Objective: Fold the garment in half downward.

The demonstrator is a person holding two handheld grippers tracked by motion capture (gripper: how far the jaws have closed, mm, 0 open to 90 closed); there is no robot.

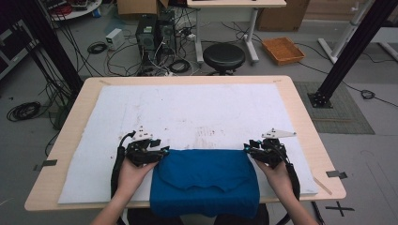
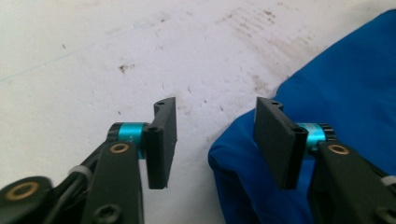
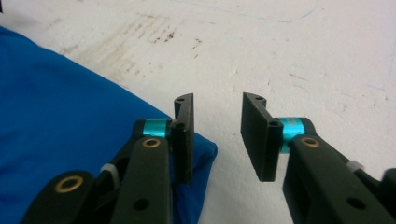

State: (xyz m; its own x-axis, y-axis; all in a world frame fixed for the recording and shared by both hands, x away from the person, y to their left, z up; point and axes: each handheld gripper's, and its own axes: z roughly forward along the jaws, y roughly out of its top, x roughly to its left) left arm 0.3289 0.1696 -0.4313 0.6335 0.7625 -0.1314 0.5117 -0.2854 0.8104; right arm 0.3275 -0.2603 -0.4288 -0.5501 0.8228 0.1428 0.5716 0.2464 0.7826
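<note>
1. Lying folded at the near table edge, the blue cloth [image 1: 205, 180] is overhanging it slightly.
2. Left gripper [image 1: 159, 152] is sitting at the cloth's far left corner, jaws parted, gripping nothing; the corner is lying between them.
3. Right gripper [image 1: 248, 149] is sitting at the far right corner, jaws likewise released.
4. Beyond, the stained white mat [image 1: 187, 108] is covering the wooden table [image 1: 300, 108].

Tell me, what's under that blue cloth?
The blue cloth lies folded on a white mat that covers the table. Its near edge hangs over the table's front. Anything beneath the folds is hidden.
</note>
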